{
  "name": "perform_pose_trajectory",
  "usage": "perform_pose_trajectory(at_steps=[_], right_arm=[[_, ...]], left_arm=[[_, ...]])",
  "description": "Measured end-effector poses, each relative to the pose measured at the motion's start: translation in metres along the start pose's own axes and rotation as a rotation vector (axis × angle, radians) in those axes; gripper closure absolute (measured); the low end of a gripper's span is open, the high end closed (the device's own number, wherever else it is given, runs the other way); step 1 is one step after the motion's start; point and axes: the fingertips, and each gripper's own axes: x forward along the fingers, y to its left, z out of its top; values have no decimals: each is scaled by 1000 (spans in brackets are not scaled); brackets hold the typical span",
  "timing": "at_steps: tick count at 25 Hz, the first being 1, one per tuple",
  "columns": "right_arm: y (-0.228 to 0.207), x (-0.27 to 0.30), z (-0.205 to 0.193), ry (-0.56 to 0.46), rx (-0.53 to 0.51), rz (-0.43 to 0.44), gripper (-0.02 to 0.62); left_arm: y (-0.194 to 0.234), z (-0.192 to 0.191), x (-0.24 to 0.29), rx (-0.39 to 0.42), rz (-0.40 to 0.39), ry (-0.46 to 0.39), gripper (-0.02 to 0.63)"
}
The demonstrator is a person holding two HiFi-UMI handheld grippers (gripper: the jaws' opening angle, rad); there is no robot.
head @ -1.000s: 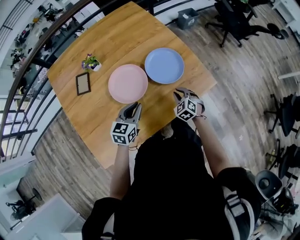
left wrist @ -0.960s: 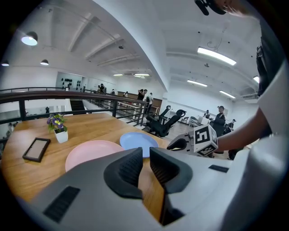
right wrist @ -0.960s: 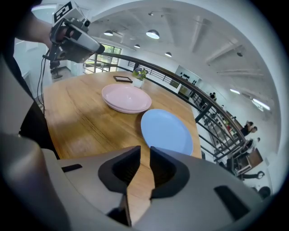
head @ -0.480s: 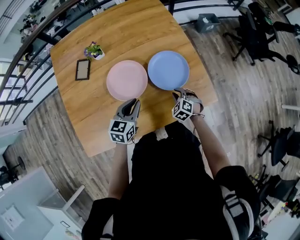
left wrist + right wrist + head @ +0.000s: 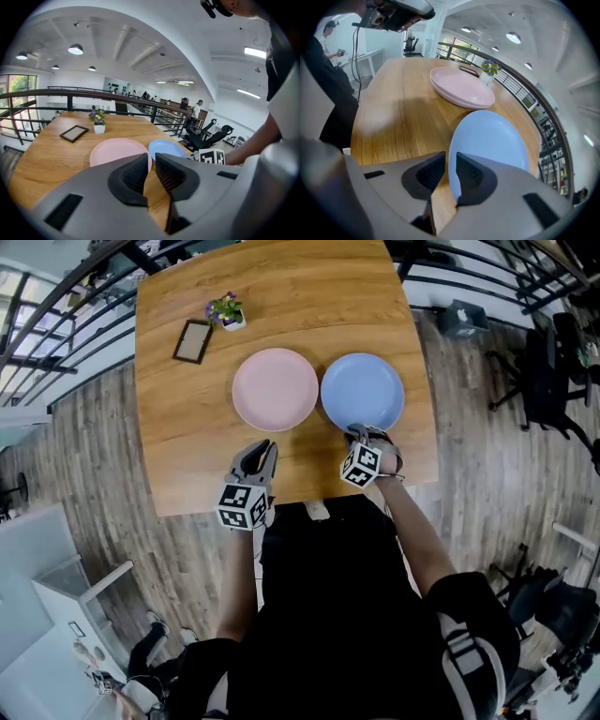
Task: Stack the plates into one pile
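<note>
A pink plate (image 5: 275,389) and a blue plate (image 5: 363,390) lie side by side on the wooden table (image 5: 187,446), not touching. My right gripper (image 5: 359,434) is at the blue plate's near rim. In the right gripper view it (image 5: 451,176) is turned on its side, and the rim of the blue plate (image 5: 492,140) sits in the narrow gap between its jaws; the plate lies flat. The pink plate (image 5: 461,86) is beyond. My left gripper (image 5: 262,448) hovers just short of the pink plate (image 5: 117,151), its jaws (image 5: 152,171) a narrow gap apart and empty.
A small potted plant (image 5: 226,310) and a dark picture frame (image 5: 192,341) sit at the table's far left. The table's near edge runs just under both grippers. A railing borders the far side, and office chairs stand on the floor to the right.
My right gripper has moved forward from short of the blue plate onto its near rim. The left gripper has stayed just short of the pink plate. Both plates lie where they were.
</note>
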Motion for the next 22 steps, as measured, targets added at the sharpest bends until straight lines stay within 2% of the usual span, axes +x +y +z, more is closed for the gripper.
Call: perform_pose_trajectory(at_steps=[5,10,16,22], right_arm=[[-6,13,3,27,-44,3,514],[-4,17,6,24,-61,5,546],[-8,12,7,32,-37,-15,555],[-16,1,11,35,-48,-79,569]], left_arm=[[12,-4,-9,-47,74,-10,543],[13,-12,-15,-71,104,-9,543],[14,-7,-20,-74,99,-21,543],[14,-5,-22,-59,70,-31,543]])
